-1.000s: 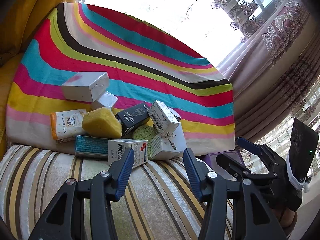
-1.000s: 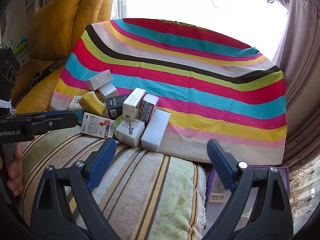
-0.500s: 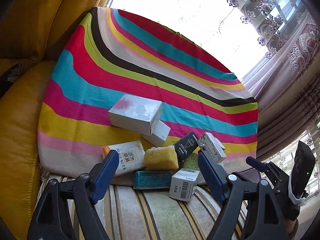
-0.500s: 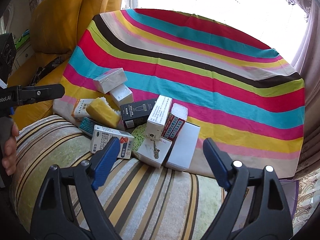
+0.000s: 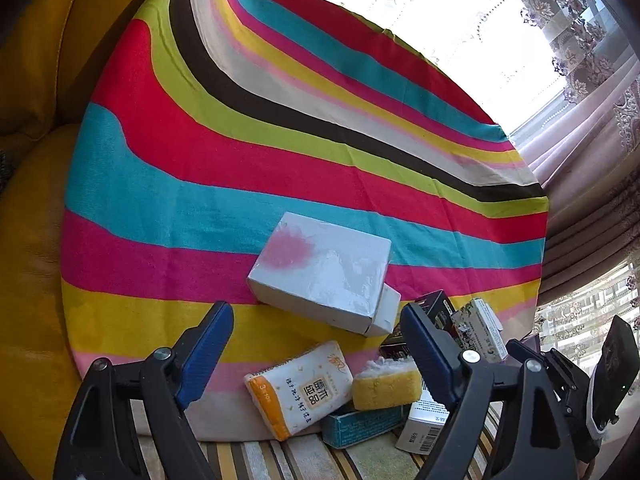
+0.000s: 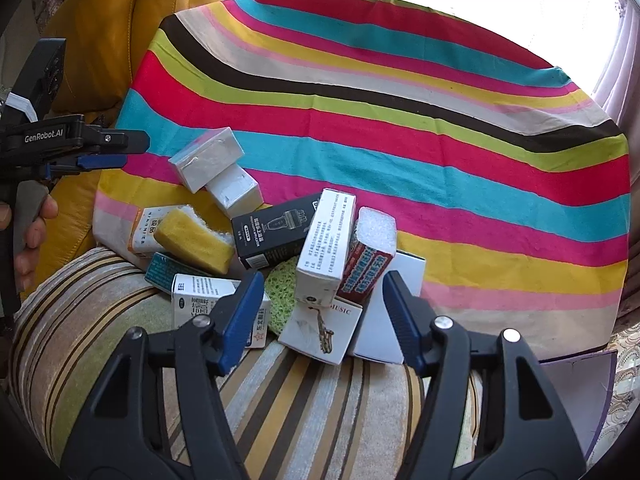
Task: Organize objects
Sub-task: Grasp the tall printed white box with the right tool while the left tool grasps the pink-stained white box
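Observation:
A pile of small boxes lies at the front edge of a striped cloth [image 5: 240,160]. In the left wrist view my left gripper [image 5: 316,344] is open and empty, just short of a large white box [image 5: 320,272] with a pink blotch. Below it lie a tissue pack [image 5: 300,390] and a yellow sponge [image 5: 386,384]. In the right wrist view my right gripper [image 6: 324,308] is open and empty, close above a white "MUSIC" box [image 6: 320,332], a tall white box [image 6: 326,252] and a red box [image 6: 366,264]. The left gripper [image 6: 100,152] shows at far left.
A black box [image 6: 276,232], a teal box [image 6: 168,272], a green sponge [image 6: 280,292] and a blue-print white box [image 6: 200,300] fill the pile. A striped cushion [image 6: 120,320] lies in front, a yellow sofa [image 6: 120,20] at the left, curtains [image 5: 580,120] and a purple bin [image 6: 576,384] at the right.
Both grippers have moved forward toward the pile. The left one swung left and up onto the large white box; the right one closed in on the standing boxes. Both stay open.

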